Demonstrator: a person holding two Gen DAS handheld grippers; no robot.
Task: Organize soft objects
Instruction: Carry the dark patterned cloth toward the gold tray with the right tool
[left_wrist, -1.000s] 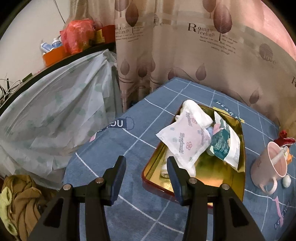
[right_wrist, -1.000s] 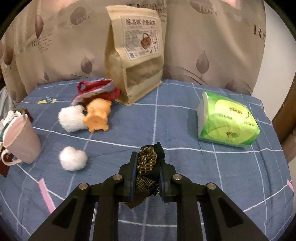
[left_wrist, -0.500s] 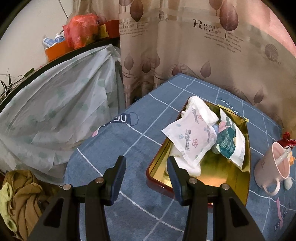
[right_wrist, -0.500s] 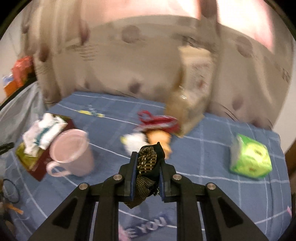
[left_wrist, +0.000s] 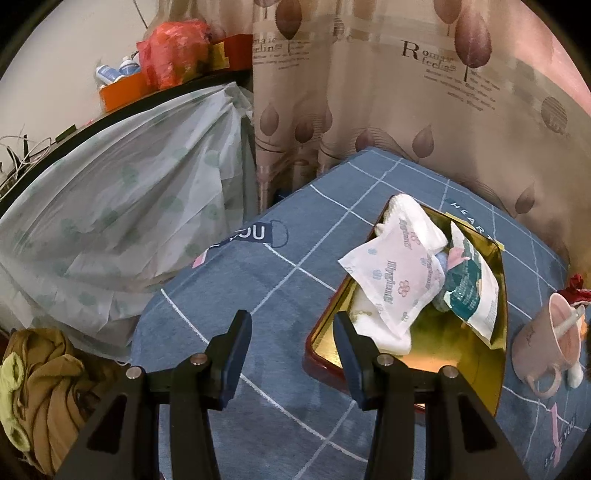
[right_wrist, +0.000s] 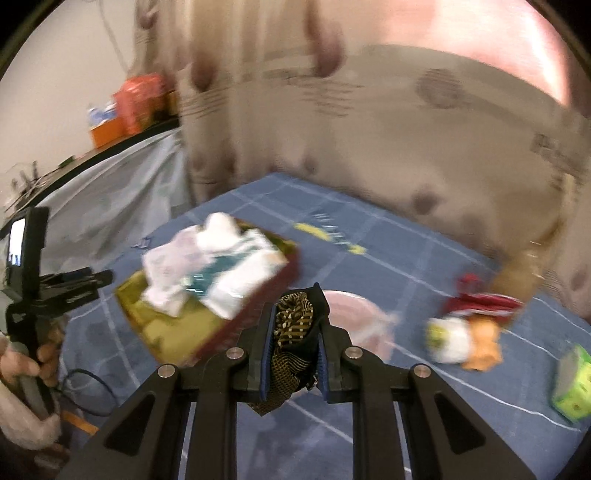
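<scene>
Right gripper (right_wrist: 293, 332): I am clamping a dark patterned cloth (right_wrist: 291, 325), lower centre of frame.
Left gripper (left_wrist: 291, 350): I am holding it apart, empty.
Tray (left_wrist: 480, 373): sitting centre right, holding white packets (left_wrist: 391, 284).

Tray on the table, mug to its right.

The tray (left_wrist: 476, 373) sits on the table (left_wrist: 258, 280), with packets (left_wrist: 395, 280) piled in its far half. The mug (left_wrist: 554, 343) stands just right of the tray. Behind the table hangs a curtain (left_wrist: 369, 92); to its left is a covered shelf (left_wrist: 110, 192). In the right wrist view, toys (right_wrist: 469, 339) lie right of the mug, and a tissue pack (right_wrist: 572, 384) farther right.
</scene>
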